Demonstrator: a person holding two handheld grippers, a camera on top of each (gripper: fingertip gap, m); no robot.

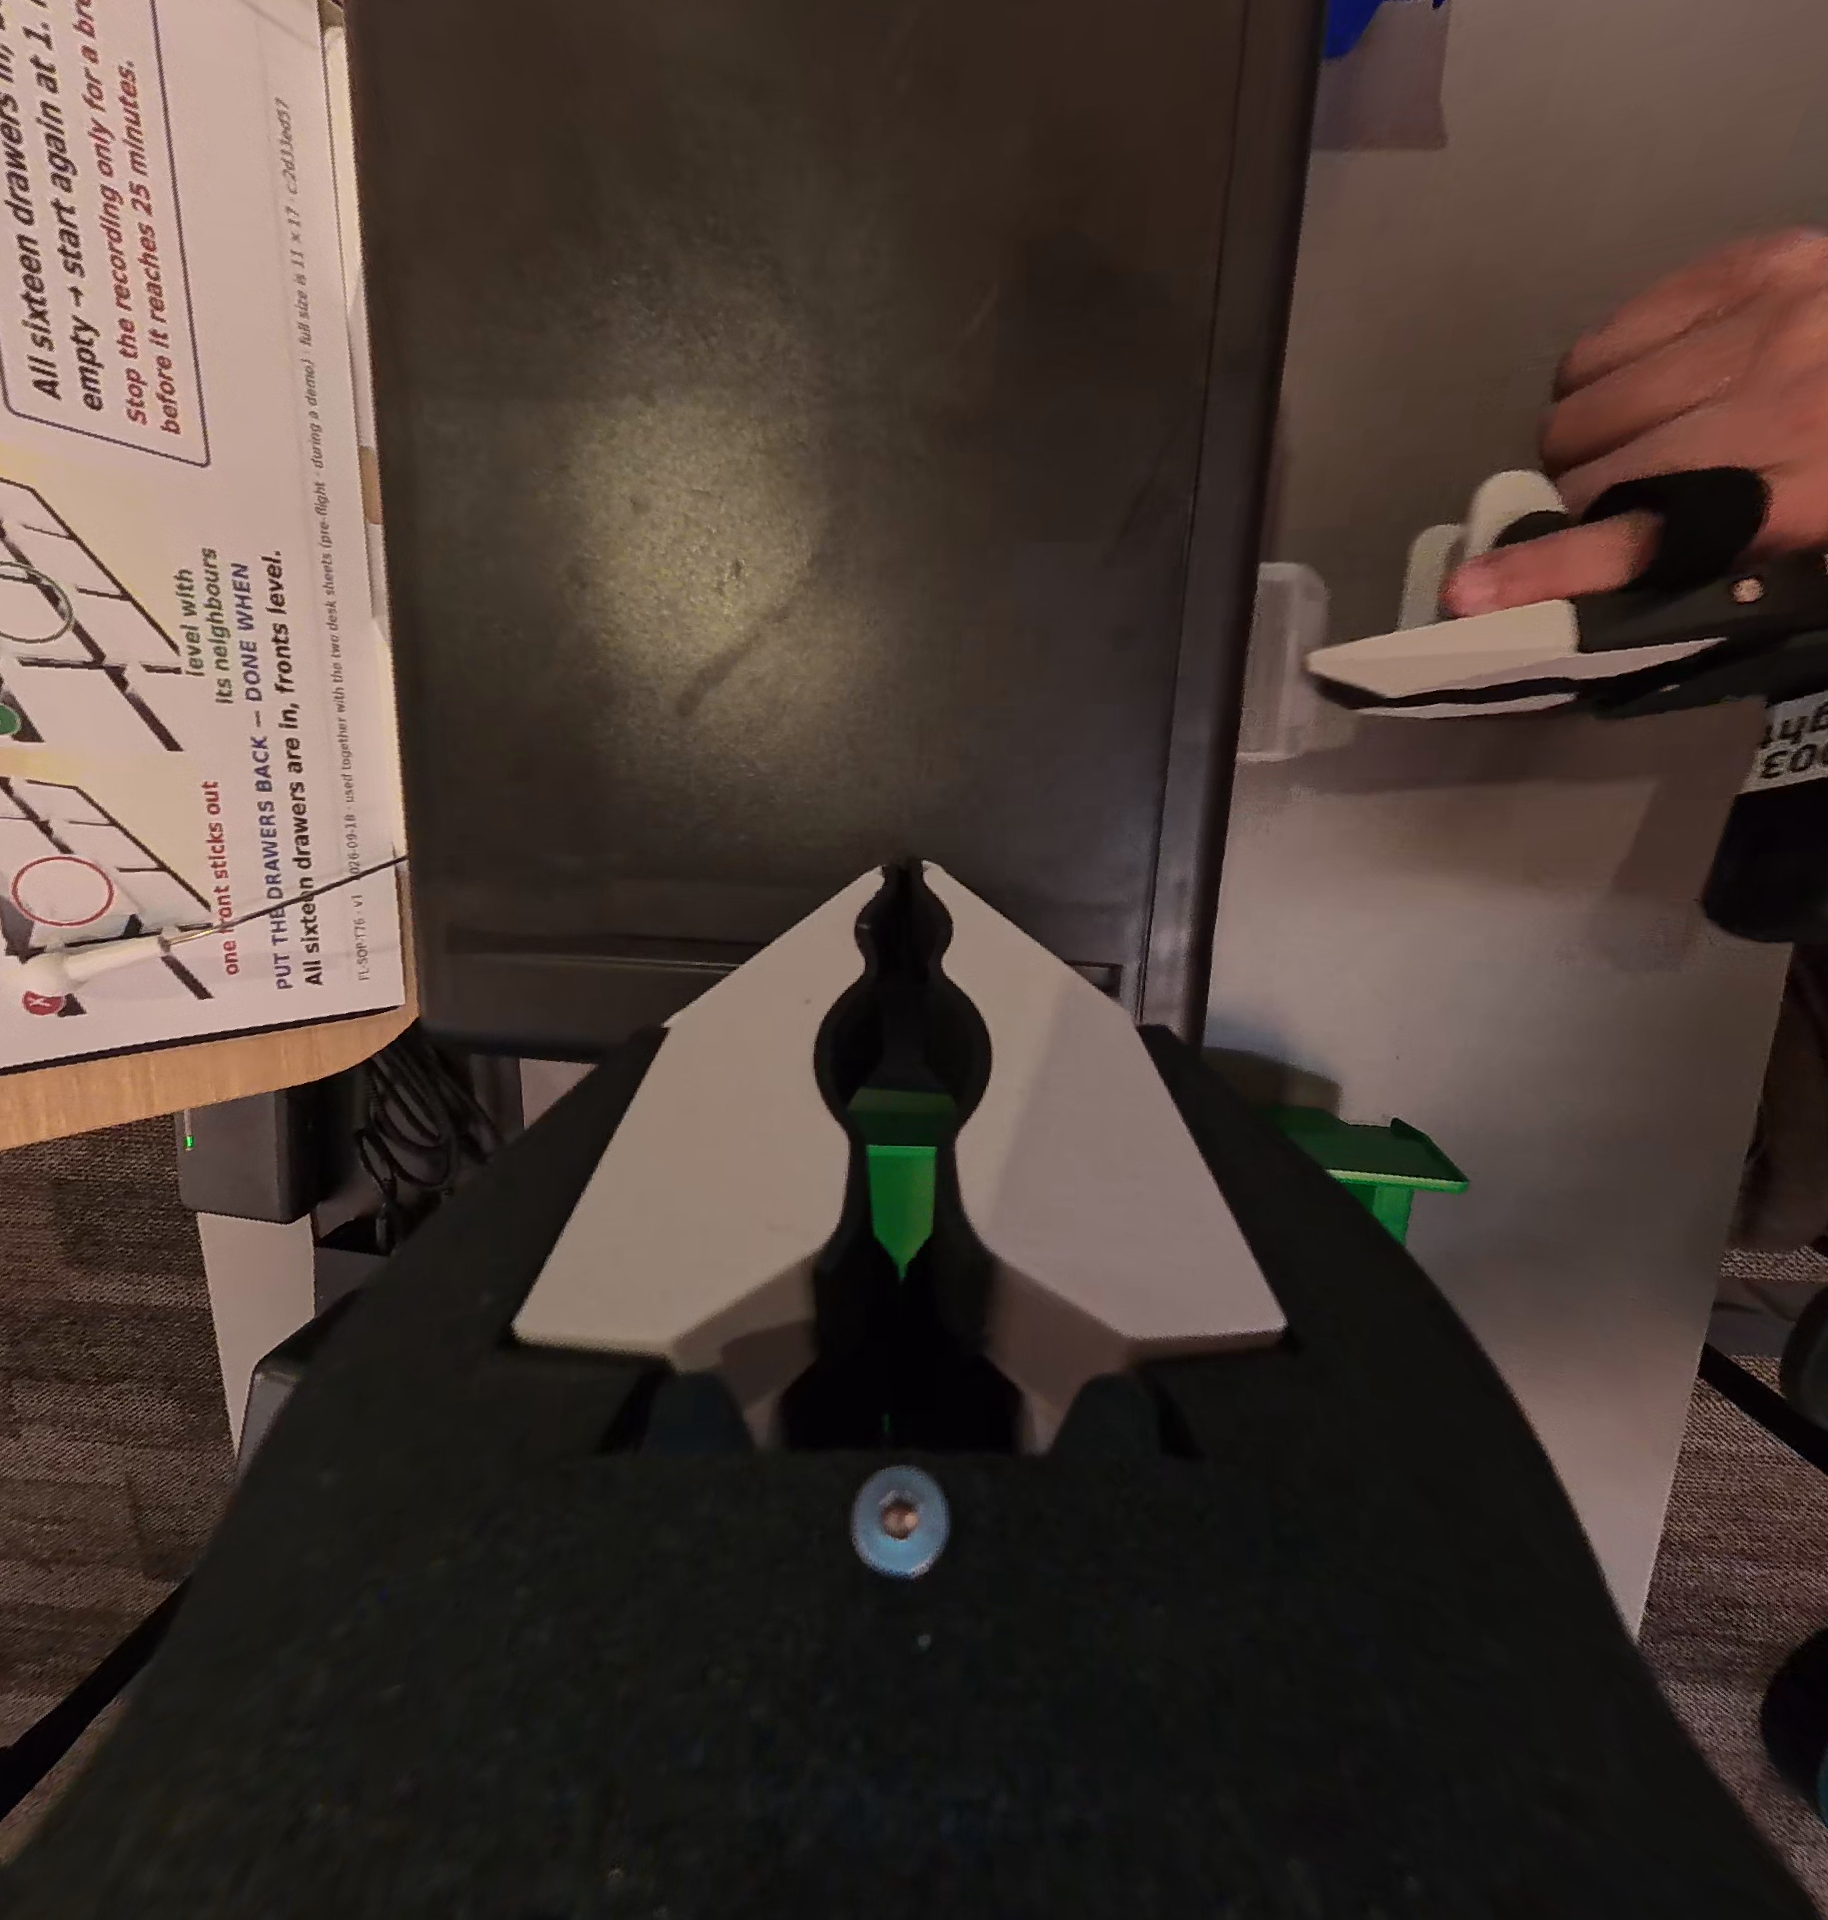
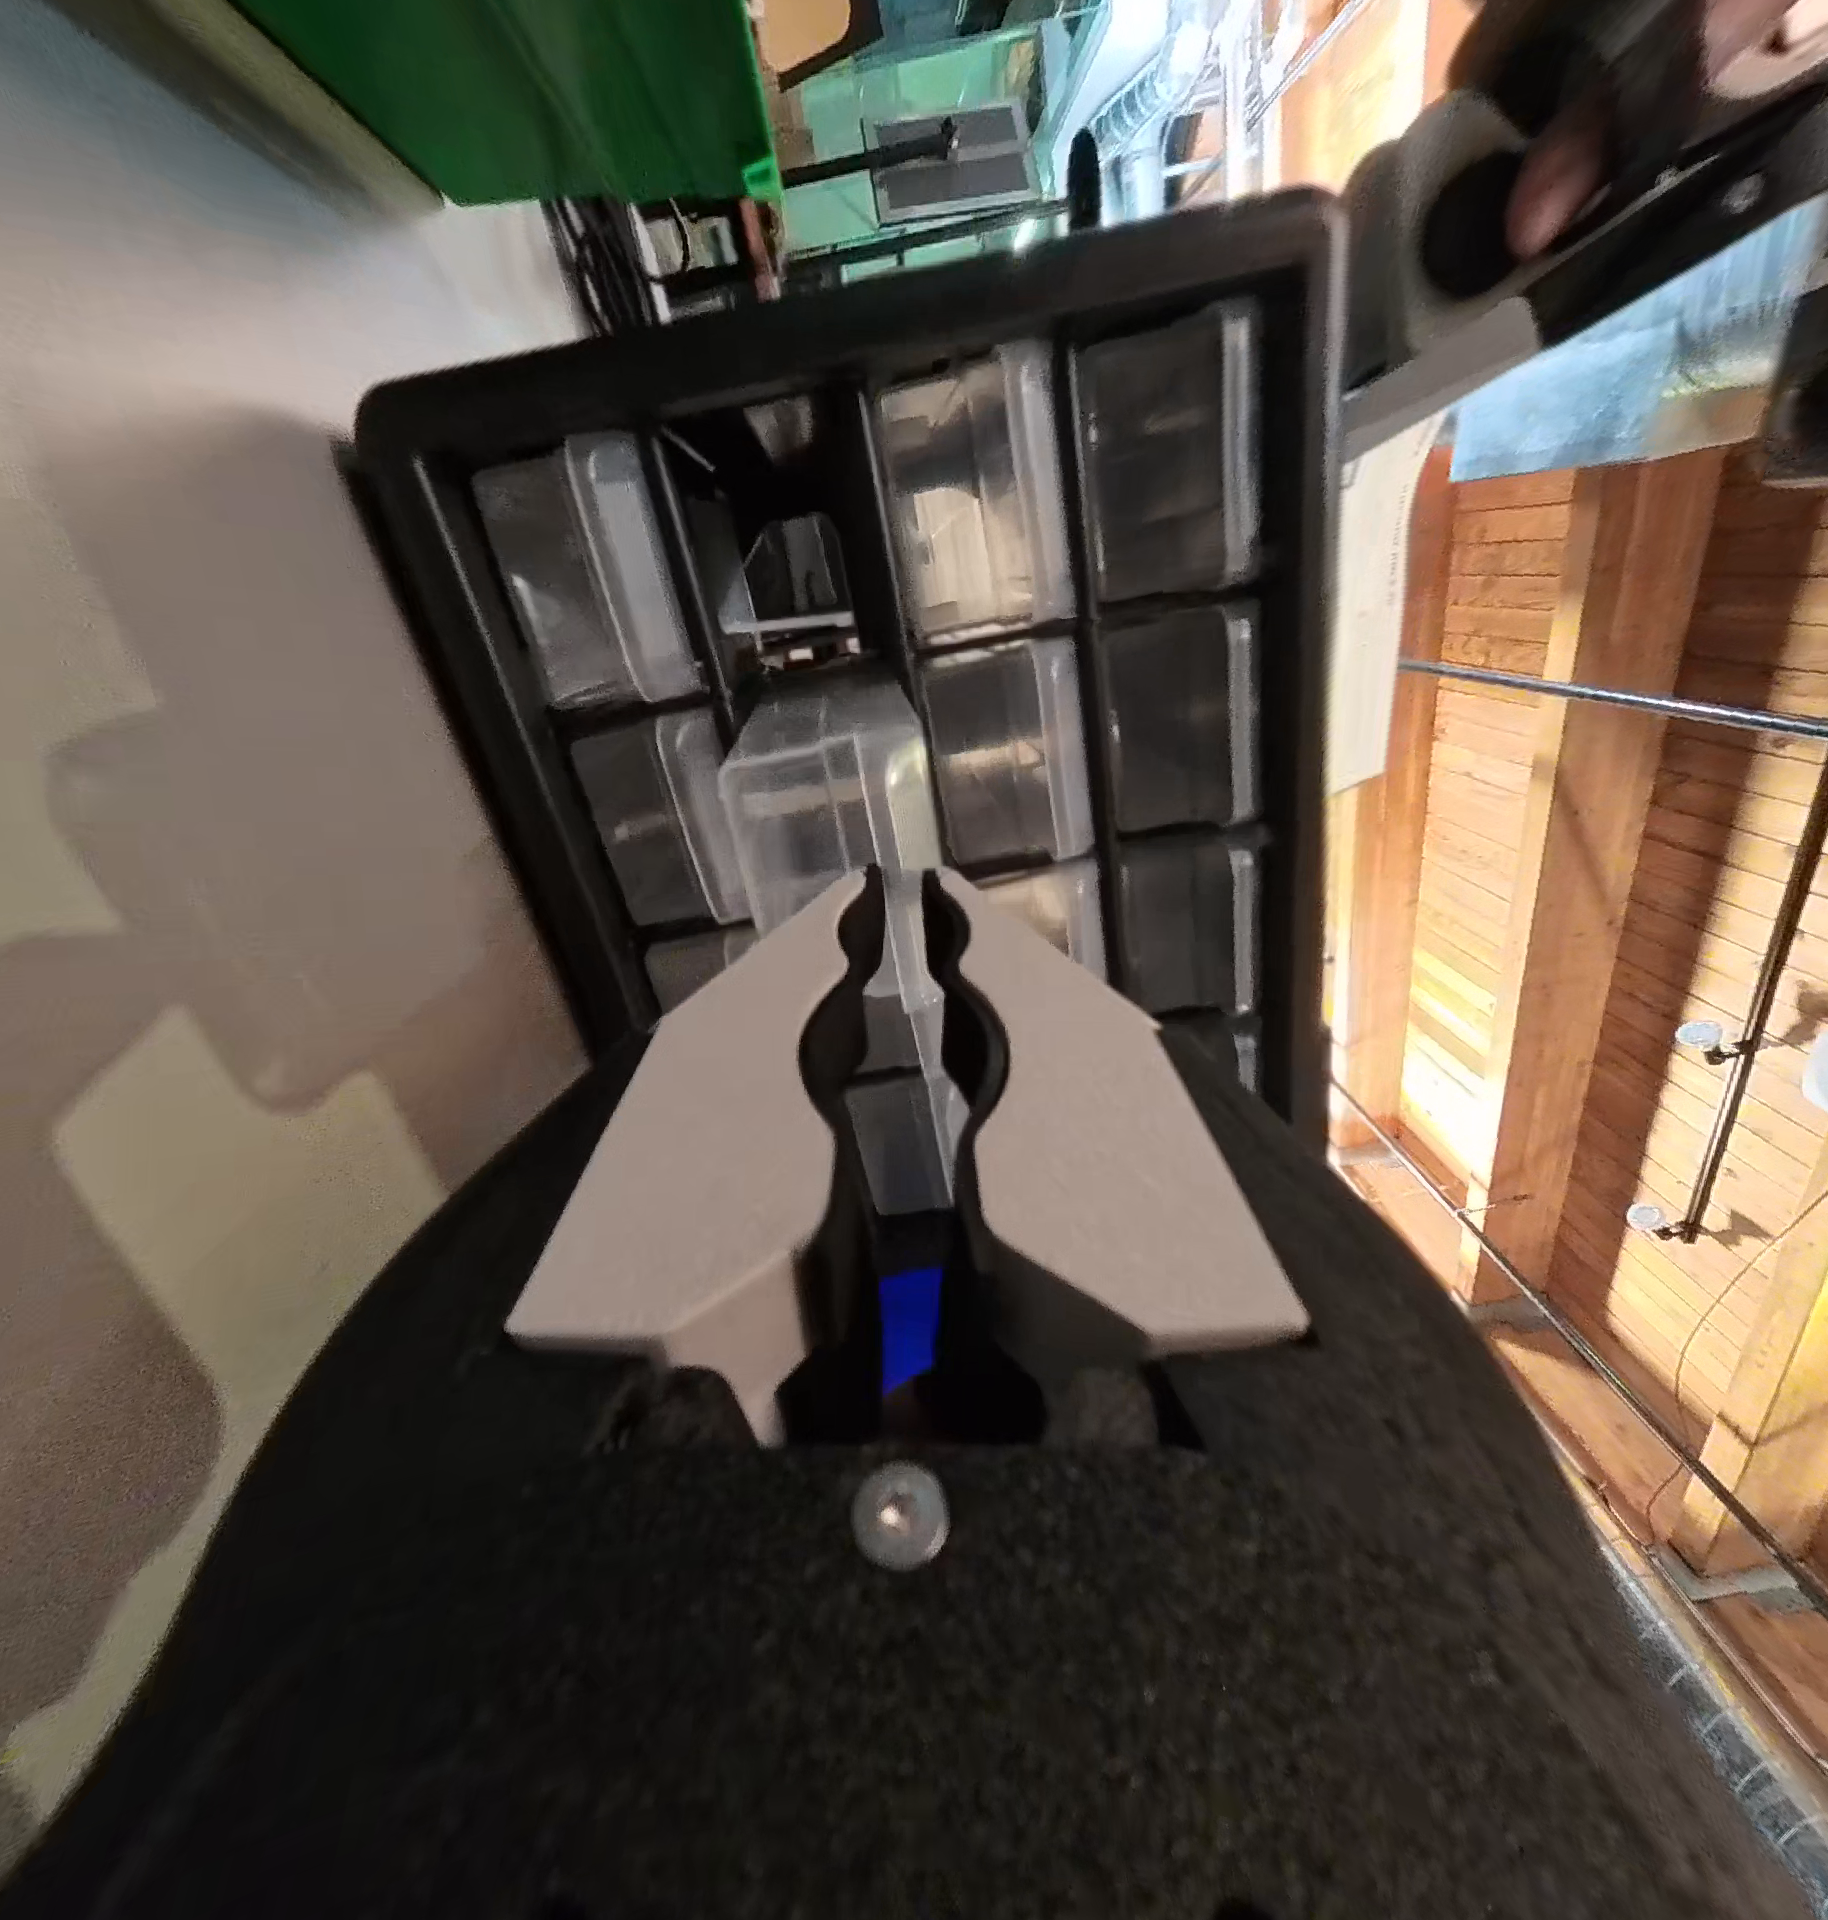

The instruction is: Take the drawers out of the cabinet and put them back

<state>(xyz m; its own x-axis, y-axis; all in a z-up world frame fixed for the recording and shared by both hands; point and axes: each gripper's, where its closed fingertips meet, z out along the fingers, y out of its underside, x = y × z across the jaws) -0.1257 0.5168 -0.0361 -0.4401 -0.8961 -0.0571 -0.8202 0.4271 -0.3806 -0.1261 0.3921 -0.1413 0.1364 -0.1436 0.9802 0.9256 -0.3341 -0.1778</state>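
Note:
The black cabinet [image 2: 1305,727] lies turned in the right wrist view, with several clear drawers in its slots. My right gripper [image 2: 902,883] is shut on the handle tab of one clear drawer [image 2: 816,790], which sticks out of its slot towards me. The slot [image 2: 775,520] beyond it looks open. My left gripper [image 1: 902,871] is shut, with its tips against a plain outer panel of the cabinet [image 1: 785,520]. It also shows in the right wrist view [image 2: 1409,312] at the cabinet's far corner. The right gripper [image 1: 1336,665], held by a hand, shows in the left wrist view at the drawer fronts [image 1: 1294,644].
A printed instruction sheet [image 1: 162,520] lies on a board to the left of the cabinet. A green plastic part [image 1: 1377,1164] sits low at the right. A white surface [image 2: 214,727] runs beside the cabinet. Carpet floor and cables lie below.

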